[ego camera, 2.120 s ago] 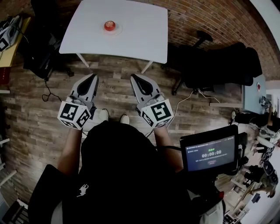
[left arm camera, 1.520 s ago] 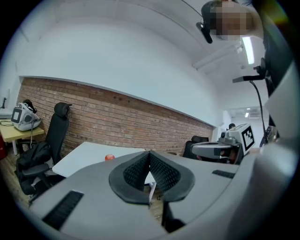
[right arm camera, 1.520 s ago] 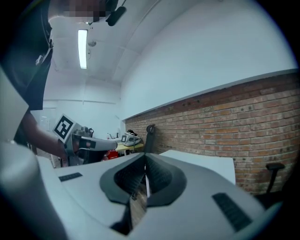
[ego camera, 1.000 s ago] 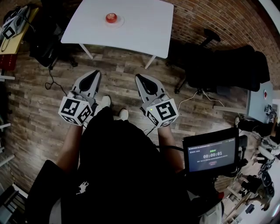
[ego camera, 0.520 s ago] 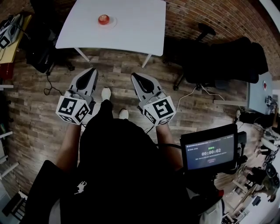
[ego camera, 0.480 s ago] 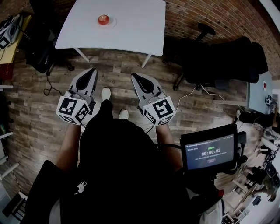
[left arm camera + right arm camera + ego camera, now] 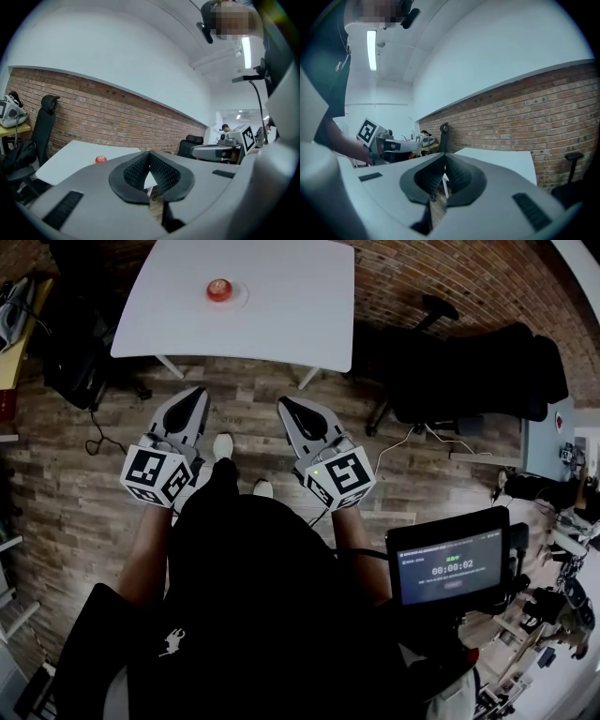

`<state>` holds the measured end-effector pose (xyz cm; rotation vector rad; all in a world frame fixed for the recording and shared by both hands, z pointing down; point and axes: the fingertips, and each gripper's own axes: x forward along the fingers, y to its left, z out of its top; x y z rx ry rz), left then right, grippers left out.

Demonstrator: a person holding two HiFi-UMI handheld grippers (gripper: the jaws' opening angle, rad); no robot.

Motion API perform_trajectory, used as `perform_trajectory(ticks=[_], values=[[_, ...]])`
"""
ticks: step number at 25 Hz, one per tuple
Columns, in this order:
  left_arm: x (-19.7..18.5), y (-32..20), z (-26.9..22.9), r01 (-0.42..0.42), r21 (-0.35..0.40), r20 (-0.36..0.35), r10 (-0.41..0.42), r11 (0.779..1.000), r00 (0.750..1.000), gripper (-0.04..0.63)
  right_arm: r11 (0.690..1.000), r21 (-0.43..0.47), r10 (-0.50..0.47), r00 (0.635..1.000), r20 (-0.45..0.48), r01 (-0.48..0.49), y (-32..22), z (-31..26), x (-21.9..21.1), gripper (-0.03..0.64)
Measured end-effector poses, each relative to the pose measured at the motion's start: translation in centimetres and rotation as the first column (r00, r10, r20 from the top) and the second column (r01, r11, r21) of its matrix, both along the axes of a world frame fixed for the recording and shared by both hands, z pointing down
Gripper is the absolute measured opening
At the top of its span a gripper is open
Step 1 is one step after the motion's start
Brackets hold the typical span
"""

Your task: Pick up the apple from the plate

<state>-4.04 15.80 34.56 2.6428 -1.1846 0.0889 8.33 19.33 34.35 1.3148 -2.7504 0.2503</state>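
A red apple (image 7: 218,290) sits on a small white plate (image 7: 234,297) on the far left part of a white table (image 7: 281,306). In the left gripper view the apple (image 7: 100,159) shows small on the table (image 7: 70,159), left of the jaws. My left gripper (image 7: 194,396) is held over the wooden floor, well short of the table, its jaws shut with nothing between them. My right gripper (image 7: 285,406) hangs beside it, also shut and empty. In the right gripper view the left gripper (image 7: 396,146) appears at the left and the table (image 7: 497,159) ahead.
Black office chairs (image 7: 469,371) stand right of the table by the brick wall. A dark chair and bags (image 7: 75,352) sit left of it. A screen (image 7: 448,568) hangs at my right hip. A desk with gear (image 7: 19,324) is at the far left.
The table and apple have slid slightly left and nearer in the head view as I step forward. Both grippers stay shut and side by side.
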Motion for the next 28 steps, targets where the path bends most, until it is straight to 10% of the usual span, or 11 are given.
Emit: perform_trajectory(ticks=[28], values=[[-8.2,-20.4,1.0,-0.124,-0.016,-0.026,0.123,0.992,0.992,0.006,0.995,-0.016,0.101,0.993,-0.06,-0.102,-19.0,-1.2,-8.8,0.005]])
